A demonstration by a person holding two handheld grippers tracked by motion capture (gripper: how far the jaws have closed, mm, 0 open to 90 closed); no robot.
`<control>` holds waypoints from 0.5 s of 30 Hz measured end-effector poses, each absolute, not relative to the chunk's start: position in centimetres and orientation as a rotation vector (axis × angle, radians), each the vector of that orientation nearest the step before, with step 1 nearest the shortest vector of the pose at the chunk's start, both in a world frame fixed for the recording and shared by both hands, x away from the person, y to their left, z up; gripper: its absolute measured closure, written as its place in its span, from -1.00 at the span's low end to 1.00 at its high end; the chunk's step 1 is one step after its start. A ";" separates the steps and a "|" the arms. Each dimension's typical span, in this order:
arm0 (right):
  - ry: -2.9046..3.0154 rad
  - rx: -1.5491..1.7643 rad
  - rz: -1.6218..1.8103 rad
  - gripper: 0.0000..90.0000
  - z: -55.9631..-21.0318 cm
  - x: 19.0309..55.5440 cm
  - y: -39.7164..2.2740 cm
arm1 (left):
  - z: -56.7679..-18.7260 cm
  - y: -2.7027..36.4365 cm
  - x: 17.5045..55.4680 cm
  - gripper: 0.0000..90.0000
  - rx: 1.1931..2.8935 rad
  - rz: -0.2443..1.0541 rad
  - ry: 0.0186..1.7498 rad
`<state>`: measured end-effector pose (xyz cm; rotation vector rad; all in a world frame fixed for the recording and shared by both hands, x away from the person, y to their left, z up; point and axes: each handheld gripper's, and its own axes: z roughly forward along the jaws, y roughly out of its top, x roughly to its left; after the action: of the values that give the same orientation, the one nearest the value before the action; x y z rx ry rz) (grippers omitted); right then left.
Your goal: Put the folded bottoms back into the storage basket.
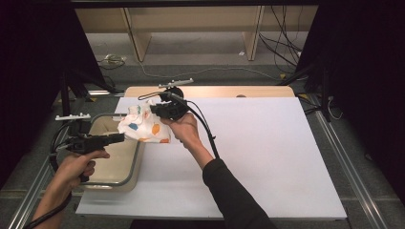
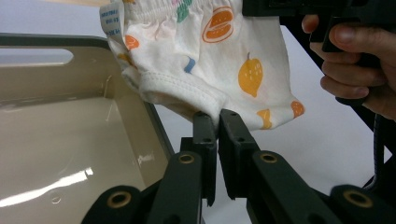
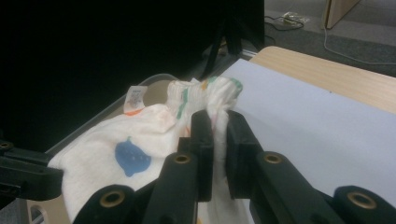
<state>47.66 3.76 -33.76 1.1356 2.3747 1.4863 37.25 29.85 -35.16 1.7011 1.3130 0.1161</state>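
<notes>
A small white garment [image 1: 143, 125] printed with coloured fruit hangs stretched between both grippers, above the table's left side. My right gripper [image 1: 154, 110] is shut on its gathered elastic waistband [image 3: 205, 95] at the top. My left gripper [image 1: 122, 137] is shut on the lower hem [image 2: 187, 91], lower and to the left, over the bin's right rim. In the left gripper view the jaws [image 2: 217, 116] pinch the stitched hem of the garment [image 2: 205, 56]. In the right gripper view the jaws [image 3: 217, 119] clamp the bunched fabric of the garment [image 3: 130, 149], with the left gripper's [image 3: 23, 175] black body at bottom left.
A beige plastic bin [image 1: 102, 179] stands at the table's left edge, its inside [image 2: 70, 140] bare. A white board [image 1: 267, 152] covers the wooden table [image 1: 215, 91]. The hand on the right gripper [image 2: 359, 70] is close to the garment. Cables lie on the floor behind.
</notes>
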 end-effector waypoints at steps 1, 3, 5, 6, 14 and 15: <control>2.379 1.131 1.483 0.86 -33.7 47.7 3.9 | -35.1 30.0 37.2 0.88 1.699 0.117 1.314; 2.379 1.128 1.485 0.86 -33.7 47.7 4.2 | -35.0 30.2 37.1 0.88 1.696 0.122 1.316; 2.383 1.122 1.485 0.86 -33.6 47.6 4.5 | -34.9 30.5 37.1 0.88 1.691 0.126 1.318; 2.382 1.124 1.486 0.86 -33.5 47.6 4.7 | -34.9 30.6 37.0 0.88 1.688 0.127 1.319; 2.391 1.098 1.477 0.86 -33.3 47.4 5.8 | -34.8 31.7 36.7 0.88 1.668 0.136 1.332; 2.393 1.098 1.477 0.86 -33.3 47.4 6.0 | -34.8 31.8 36.6 0.88 1.668 0.136 1.333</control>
<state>47.43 5.99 -33.27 1.0984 2.3926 1.4770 36.65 31.78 -34.80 1.6683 1.3327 0.1357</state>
